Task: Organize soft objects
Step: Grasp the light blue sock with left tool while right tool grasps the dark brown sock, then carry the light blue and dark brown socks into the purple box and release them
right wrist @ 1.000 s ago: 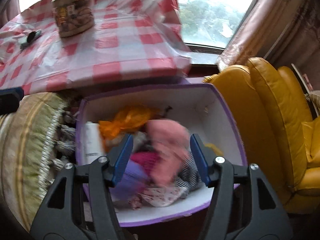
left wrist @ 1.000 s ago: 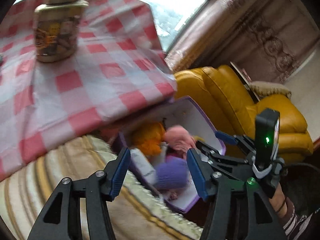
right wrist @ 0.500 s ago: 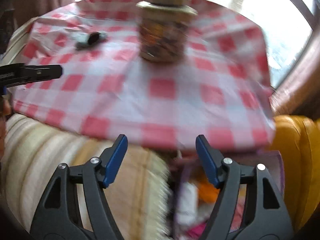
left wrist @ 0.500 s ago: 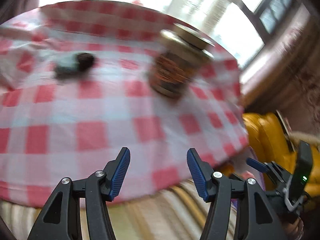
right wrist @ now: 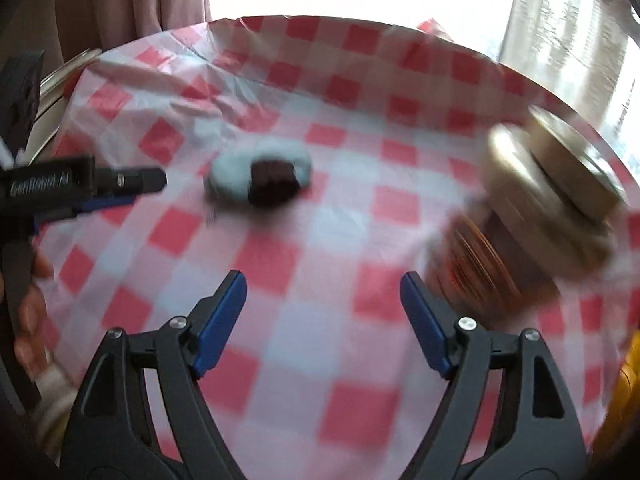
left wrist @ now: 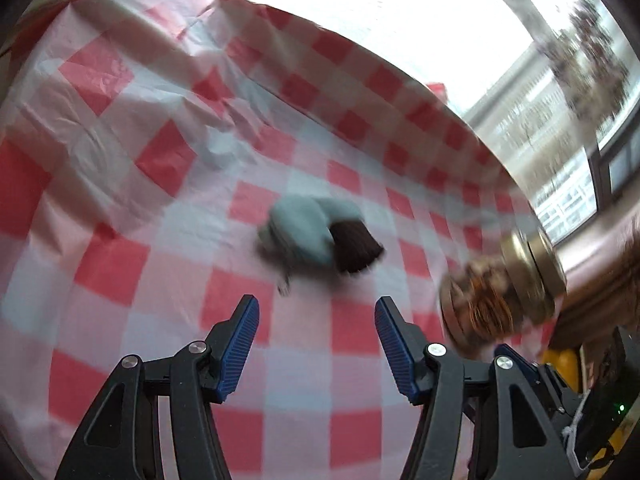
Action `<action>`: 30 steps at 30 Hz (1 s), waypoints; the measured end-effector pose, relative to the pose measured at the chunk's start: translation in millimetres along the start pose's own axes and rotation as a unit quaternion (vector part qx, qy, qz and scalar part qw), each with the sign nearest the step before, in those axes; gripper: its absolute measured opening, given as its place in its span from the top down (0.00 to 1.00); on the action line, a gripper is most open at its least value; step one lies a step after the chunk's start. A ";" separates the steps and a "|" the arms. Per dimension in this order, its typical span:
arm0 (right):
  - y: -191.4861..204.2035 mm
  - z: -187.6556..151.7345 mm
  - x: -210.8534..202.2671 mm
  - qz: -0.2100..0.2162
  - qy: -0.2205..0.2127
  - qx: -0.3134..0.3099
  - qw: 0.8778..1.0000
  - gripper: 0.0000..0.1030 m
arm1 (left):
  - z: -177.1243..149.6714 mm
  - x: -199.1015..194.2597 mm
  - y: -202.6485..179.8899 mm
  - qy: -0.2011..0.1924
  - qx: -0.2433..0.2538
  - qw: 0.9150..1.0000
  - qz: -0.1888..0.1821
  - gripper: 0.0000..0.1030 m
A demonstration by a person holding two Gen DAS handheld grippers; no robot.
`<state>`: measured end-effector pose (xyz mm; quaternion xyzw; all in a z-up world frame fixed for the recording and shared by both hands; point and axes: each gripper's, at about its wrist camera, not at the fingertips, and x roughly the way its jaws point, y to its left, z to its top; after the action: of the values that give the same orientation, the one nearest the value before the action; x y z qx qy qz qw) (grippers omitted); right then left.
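Blown-out daylight from the window point(left wrist: 400, 12) at twelve o'clock; motion blur smears the gold-lidded glass jar point(right wrist: 532, 216) at three o'clock; fisheye edges bend.

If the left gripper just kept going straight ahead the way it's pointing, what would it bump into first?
Probably the light blue and dark brown soft object lying on the checkered tablecloth. It sits just beyond the open left gripper, roughly centred between its fingers. The picture is blurred, so depth is uncertain. The jar stands off to the right.

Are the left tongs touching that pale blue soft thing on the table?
Apart. The left wrist view shows checked cloth between the open left tongs and the blue soft toy.
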<state>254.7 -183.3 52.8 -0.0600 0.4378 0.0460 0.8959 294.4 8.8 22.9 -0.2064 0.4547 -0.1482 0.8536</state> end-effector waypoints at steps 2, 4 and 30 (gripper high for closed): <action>7.6 17.1 22.2 0.003 -0.001 0.001 1.000 0.21 | 11.6 7.8 10.8 -0.003 -0.010 1.000 0.000 0.41; 16.0 31.3 47.1 0.012 0.002 0.002 1.000 0.21 | 21.6 18.3 19.5 -0.003 -0.018 1.000 -0.003 0.41; 2.4 22.5 92.9 0.065 0.017 0.026 0.997 0.70 | 46.6 127.9 -20.2 0.062 0.111 0.992 0.014 0.70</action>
<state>328.8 -174.8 -7.1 -0.0089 0.4568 0.0921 0.8847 401.5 -55.0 -35.4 -0.0944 0.4902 -0.1981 0.8435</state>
